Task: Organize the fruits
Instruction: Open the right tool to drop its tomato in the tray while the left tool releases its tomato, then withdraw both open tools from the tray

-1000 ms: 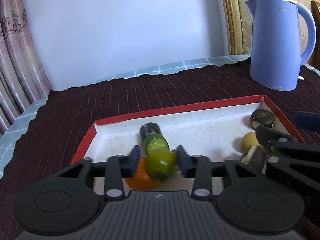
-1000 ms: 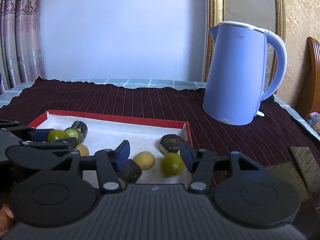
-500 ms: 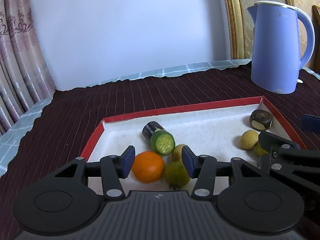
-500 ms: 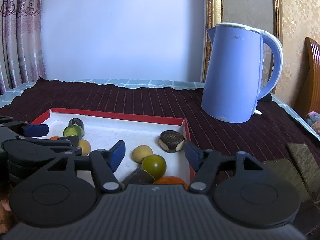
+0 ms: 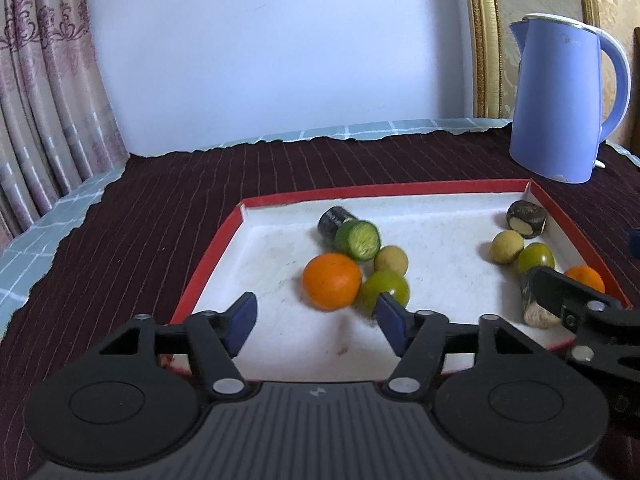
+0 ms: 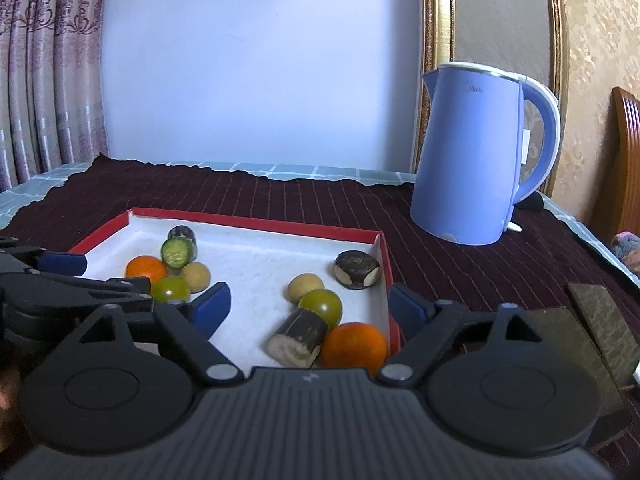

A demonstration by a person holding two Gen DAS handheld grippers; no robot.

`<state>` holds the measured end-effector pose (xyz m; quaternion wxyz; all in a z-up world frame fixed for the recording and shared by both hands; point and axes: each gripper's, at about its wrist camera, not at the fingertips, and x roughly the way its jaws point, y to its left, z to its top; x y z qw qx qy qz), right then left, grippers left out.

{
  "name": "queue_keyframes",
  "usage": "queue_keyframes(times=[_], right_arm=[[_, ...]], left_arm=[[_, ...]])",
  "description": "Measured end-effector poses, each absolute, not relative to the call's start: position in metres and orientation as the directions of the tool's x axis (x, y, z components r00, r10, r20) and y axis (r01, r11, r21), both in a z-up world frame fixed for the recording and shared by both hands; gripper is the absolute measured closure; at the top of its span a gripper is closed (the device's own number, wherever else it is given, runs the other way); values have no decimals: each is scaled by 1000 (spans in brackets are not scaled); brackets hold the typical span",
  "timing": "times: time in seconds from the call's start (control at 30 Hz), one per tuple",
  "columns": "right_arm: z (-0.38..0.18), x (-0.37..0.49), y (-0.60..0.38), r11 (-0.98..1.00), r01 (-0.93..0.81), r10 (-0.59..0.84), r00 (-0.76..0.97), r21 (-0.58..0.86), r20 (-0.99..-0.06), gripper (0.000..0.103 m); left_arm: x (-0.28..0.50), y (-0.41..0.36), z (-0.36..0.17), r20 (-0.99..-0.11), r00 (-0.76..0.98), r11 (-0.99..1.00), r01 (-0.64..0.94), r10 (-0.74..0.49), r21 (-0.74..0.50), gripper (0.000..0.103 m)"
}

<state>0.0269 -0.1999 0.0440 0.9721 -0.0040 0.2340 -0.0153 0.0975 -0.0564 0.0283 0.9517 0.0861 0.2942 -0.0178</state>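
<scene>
red-rimmed tray [image 5: 212, 256] held two fruit clusters; left gripper [image 5: 316, 318] and right gripper [image 6: 310, 304] jaws were spreading apart, gripping nothing.

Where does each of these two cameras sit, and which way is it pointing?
Left wrist view: on the left gripper, jaws opening with nothing between them, looking slightly down into the red-rimmed tray; the right gripper's finger pokes in.
Right wrist view: on the right gripper, jaws opening and empty, facing the same tray; the left gripper shows at the left edge.
Both share the tray, its fruit and the blue kettle.
</scene>
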Motion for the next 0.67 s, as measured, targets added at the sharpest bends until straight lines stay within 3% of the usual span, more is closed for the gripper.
queue_keyframes(times=[0.2, 0.4, 0.67], right_arm=[[40, 11, -193, 1000, -6, 6, 882, 2, -471, 0], [23, -3, -177, 993, -115, 91, 836, -10, -542, 0], [0, -2, -162, 982, -180, 102, 768, -60, -632, 0]], left_arm=[[83, -39, 21, -574, 819, 989, 76, 12, 130, 31], [60, -10, 23, -530, 846, 993, 6, 58, 119, 19], [40, 18, 5, -537, 838, 993, -39, 95, 115, 19]])
